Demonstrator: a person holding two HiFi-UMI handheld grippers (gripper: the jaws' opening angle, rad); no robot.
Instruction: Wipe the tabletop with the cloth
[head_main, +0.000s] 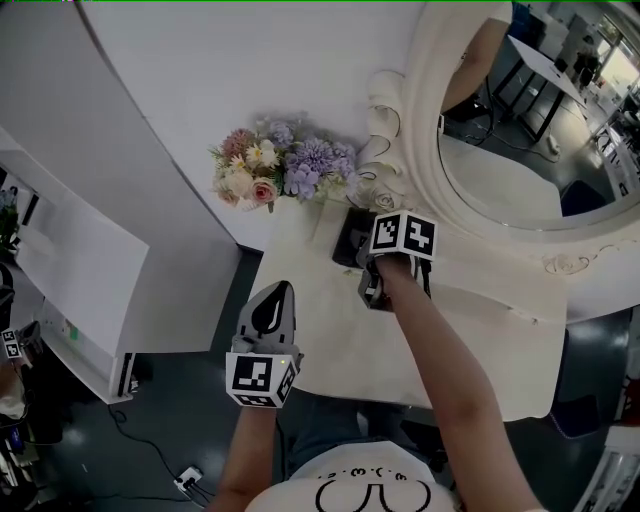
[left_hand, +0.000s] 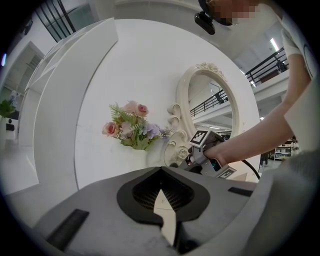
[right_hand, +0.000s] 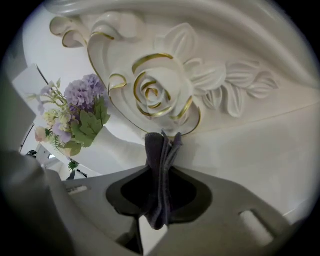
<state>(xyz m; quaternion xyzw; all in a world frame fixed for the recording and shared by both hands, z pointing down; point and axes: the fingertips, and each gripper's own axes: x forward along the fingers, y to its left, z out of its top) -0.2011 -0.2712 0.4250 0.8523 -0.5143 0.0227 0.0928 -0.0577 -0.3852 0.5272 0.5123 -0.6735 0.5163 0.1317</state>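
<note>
Right gripper (right_hand: 161, 172) is clamped on the dark cloth (right_hand: 161, 150), which is bunched in a fold between the jaws. It's up at the back edge of the bench (head_main: 330, 340), right by the carved rose (right_hand: 155, 92) on the mirror frame. Left gripper (head_main: 272, 300) sits closed and empty by the front-left corner. I'd press the cloth down flatter so more than the fold touches, then drag long overlapping strokes toward the front edge, steering clear of the flowers (head_main: 275, 165).
</note>
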